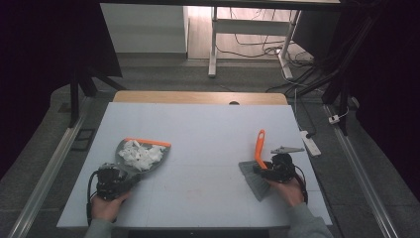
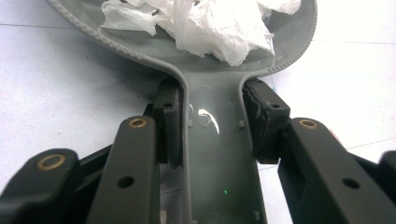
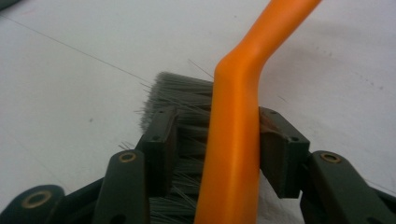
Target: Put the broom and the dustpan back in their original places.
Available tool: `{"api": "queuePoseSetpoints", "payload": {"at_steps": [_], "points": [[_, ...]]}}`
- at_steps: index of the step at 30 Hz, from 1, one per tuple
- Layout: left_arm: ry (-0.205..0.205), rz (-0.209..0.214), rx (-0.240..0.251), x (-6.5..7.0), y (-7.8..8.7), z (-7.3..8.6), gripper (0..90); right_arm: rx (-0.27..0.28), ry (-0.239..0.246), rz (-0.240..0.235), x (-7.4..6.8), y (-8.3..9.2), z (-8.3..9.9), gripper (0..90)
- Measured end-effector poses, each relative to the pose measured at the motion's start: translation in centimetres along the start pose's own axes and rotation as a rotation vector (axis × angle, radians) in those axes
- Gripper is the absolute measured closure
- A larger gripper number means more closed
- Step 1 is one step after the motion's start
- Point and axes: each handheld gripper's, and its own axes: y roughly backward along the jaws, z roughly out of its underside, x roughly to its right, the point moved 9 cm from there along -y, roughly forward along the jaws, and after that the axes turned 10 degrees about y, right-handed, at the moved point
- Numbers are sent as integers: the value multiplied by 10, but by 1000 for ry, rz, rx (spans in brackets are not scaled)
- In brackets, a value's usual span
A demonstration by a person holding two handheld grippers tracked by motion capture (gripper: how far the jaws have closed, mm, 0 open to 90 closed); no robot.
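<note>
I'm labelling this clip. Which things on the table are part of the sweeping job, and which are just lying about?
In the job:
- dustpan, handle in the left tongs
- crumpled paper in it
- brush with the orange handle, between the right tongs

Lying about:
- grey plate
- power strip on the floor

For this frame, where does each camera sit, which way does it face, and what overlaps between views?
High view: above the person's side, looking forward and down on the table; both hands and forearms show, left gripper, right gripper.
Left gripper view: rides that gripper, looking along its jaws clamped on the dustpan handle, white paper beyond.
Right gripper view: looks along its jaws, open around the brush handle.
Shared: dustpan, brush and table appear from above too.
</note>
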Motion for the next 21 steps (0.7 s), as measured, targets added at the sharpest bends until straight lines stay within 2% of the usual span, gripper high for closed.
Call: {"api": "queuePoseSetpoints", "payload": {"at_steps": [3, 6, 10, 13, 15, 17, 21], "points": [[-3, 3, -1, 0, 0, 0, 533, -13, 4, 22, 2, -1, 1, 469], [-13, 4, 10, 2, 3, -1, 452, -14, 30, 69, 5, 0, 1, 469], [-34, -3, 28, 3, 11, -2, 378, -14, 26, 65, 5, 2, 1, 466], [-55, -2, 41, 4, 17, -2, 365, 6, 37, 76, 5, 4, -1, 464], [-80, 0, 51, 5, 23, -3, 361, 23, 48, 74, 4, 8, -4, 465], [-107, 30, 68, 8, 28, -5, 358, 43, 67, 72, 1, 11, -8, 476], [-176, 75, 67, 16, 32, -7, 365, 71, 113, 34, -8, 17, -12, 486]]}}
